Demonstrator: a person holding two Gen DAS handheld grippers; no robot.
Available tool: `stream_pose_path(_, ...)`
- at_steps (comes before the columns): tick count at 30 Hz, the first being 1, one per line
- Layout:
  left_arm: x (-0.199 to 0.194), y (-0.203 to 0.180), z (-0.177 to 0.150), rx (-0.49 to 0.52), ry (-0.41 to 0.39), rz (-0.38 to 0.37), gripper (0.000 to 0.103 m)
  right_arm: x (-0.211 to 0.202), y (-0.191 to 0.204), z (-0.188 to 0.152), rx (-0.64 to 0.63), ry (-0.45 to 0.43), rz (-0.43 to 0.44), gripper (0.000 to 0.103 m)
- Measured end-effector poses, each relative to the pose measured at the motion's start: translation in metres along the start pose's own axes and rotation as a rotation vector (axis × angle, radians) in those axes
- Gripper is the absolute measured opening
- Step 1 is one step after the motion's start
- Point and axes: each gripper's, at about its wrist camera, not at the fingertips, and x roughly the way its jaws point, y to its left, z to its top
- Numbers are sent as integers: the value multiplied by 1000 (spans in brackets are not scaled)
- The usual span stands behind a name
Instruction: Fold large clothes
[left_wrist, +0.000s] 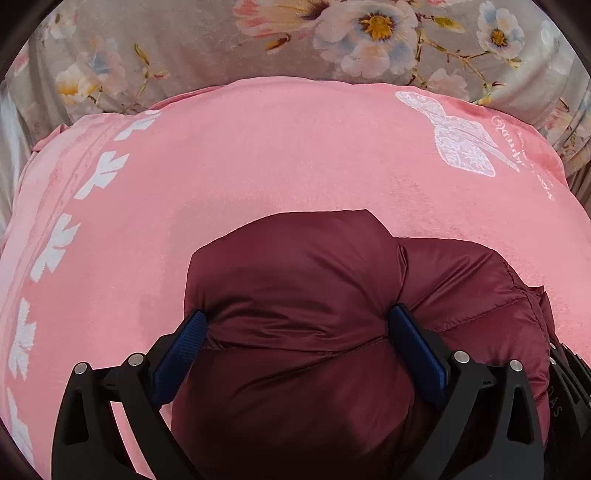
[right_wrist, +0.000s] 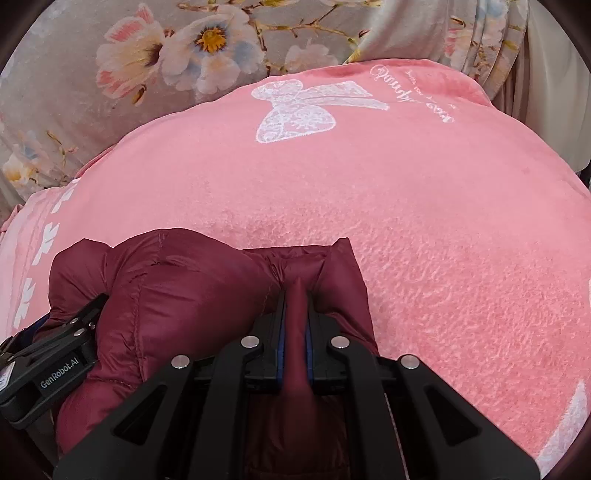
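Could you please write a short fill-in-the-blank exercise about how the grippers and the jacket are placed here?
1. Both grippers hold a puffy quilted jacket coloured ____.
2. The jacket lies over a ____ blanket with a white bow print.
3. The right gripper is ____ on a thin fold of jacket.
4. The left gripper clamps a ____ bundle of it.

Missing words: maroon; pink; shut; thick

The left gripper (right_wrist: 79, 325), seen from the right wrist, carries a label reading "GenRobot.AI". The pink blanket (right_wrist: 406, 221) has white cursive lettering beside its bow, upside down and too distorted to read.
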Motion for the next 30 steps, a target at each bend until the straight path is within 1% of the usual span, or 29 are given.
stream_pose_path(7,1,-5,-1,12,-21,34,98,1,-2,-1,4,1,10,6)
stream_pose_path(18,0,-8,-3,18,-39,62,98,2,-2,0,9,0,15,6)
stream_pose_path(21,-1,-8,-3,19,-37,65,98,1,-9,0,38,-4,53,6)
stream_pose_path(24,-6,-4,-4,12,-20,52,98,-1,-26,-1,120,-1,167,6)
stream_pose_path(25,-10,0,-4,9,-3,39,98,-5,-34,-1,152,16,200,6)
stream_pose_path(26,-16,4,-6,7,21,18,98,-14,-38,-1,159,37,200,7)
stream_pose_path(27,-24,7,-9,4,33,4,98,-25,-39,-1,151,36,193,7)
stream_pose_path(28,-36,12,-13,8,40,-10,98,-43,-39,-4,135,18,189,11)
stream_pose_path(30,-57,15,-24,41,36,-14,98,-71,-34,-10,84,-2,184,11)
